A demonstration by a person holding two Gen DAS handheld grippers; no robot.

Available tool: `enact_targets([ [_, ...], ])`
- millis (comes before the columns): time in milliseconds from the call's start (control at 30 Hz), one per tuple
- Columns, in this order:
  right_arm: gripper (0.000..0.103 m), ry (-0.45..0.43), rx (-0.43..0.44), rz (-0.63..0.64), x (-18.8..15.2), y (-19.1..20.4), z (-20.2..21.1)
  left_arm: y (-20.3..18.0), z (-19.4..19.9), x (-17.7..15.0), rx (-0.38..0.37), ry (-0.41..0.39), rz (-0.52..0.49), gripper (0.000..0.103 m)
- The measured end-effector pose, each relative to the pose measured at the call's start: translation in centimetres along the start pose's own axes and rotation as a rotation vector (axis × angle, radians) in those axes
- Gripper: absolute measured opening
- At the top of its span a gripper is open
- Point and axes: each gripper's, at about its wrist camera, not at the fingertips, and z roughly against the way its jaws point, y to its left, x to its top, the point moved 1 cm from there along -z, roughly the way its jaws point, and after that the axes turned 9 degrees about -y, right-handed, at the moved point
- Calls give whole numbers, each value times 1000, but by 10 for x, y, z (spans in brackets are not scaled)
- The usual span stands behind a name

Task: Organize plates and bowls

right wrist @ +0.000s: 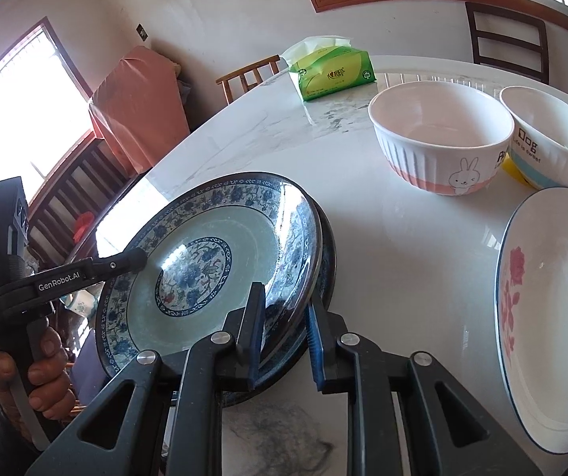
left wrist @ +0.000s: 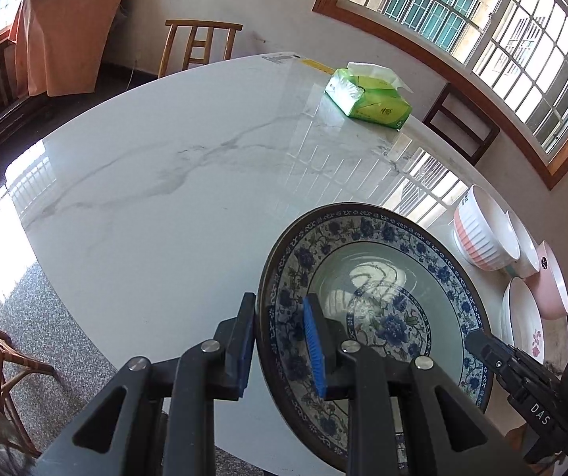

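**Between both sets of jaws: the blue plate, gripped at opposite edges**

Between the narrowed jaws of the left gripper [left wrist: 280, 341] sits the near rim of the blue-patterned plate [left wrist: 367, 277], one pad outside the rim and one inside the well, both pressed against it. The right gripper [right wrist: 284, 333] pinches the opposite edge the same way, its jaws almost together on the rim. In the right wrist view a second dark plate [right wrist: 325, 254] shows beneath the first, its rim peeking out just past the right jaw.

Ahead of the left jaws and off to their left the white marble table [left wrist: 156, 182] lies bare up to its far curved edge, where a green tissue pack [left wrist: 369, 97] rests. To the right of the right jaws stands a flowered white plate [right wrist: 553, 309], well apart from the held one. Beyond it are the rabbit bowl [right wrist: 438, 139] and a second bowl [right wrist: 553, 135], standing just beside each other.
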Motion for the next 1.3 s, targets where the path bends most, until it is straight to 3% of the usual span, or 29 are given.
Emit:
enact_targets([
  [367,23,-26,-54,84,0,11,-1,-6,14,-1,16,-59,-28,24],
  [567,34,-41,-96,175,-4,24,-1,-8,17,-7,15,-51,-34,24],
  [700,51,-67,-155,256,-7,32,1,-7,20,-9,4,-43,-17,24],
  [867,56,-110,-209,315,-5,38,10,-22,37,-15,-53,-61,-43,24],
  [967,56,-150,-187,281,-7,32,30,-44,43,-22,-115,-52,-74,28],
  [1100,56,-231,-166,144,-17,5,75,-91,45,-40,-203,-9,-162,29],
  [1300,56,-337,-268,-33,-30,-63,153,-158,28,-60,-344,104,-203,29],
])
